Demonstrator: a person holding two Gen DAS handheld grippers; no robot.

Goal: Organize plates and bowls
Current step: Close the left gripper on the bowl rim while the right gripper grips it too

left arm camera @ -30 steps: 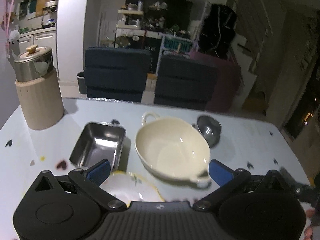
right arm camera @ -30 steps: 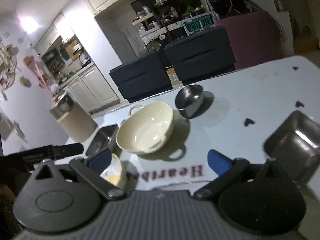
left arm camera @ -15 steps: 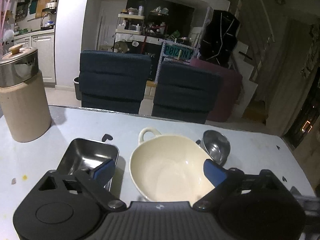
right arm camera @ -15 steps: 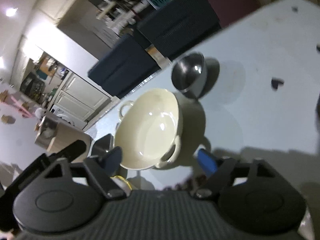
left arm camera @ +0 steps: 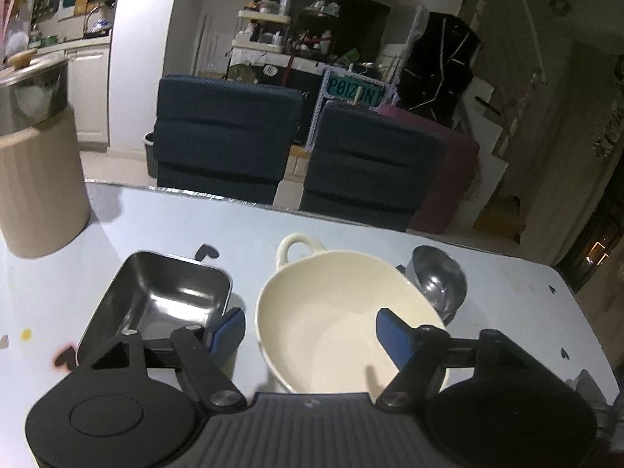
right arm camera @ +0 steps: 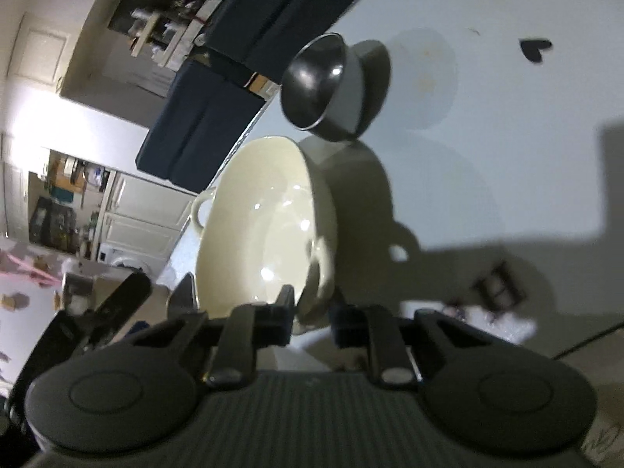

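— Where was the bowl (left arm camera: 331, 319)?
— On the table (left arm camera: 156, 226), beside the tin (left arm camera: 163, 300). My right fingers (right arm camera: 312, 321), rolled sideways, had just been closing on its near handle.
— The left?
— Left fingers (left arm camera: 310, 335) tilted downward, closing, spread astride its rim, not gripping.

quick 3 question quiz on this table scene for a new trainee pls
1. True or false: the right hand-held gripper has its jaws on the near handle of the cream bowl.
2. What lies left of the cream bowl in the left wrist view? A) square steel tray B) glass jug C) wooden board
3. Fill in: the small steel bowl sits beside the cream bowl on the ____ table.

Key: 1 true; 2 A, the square steel tray; 3 white.
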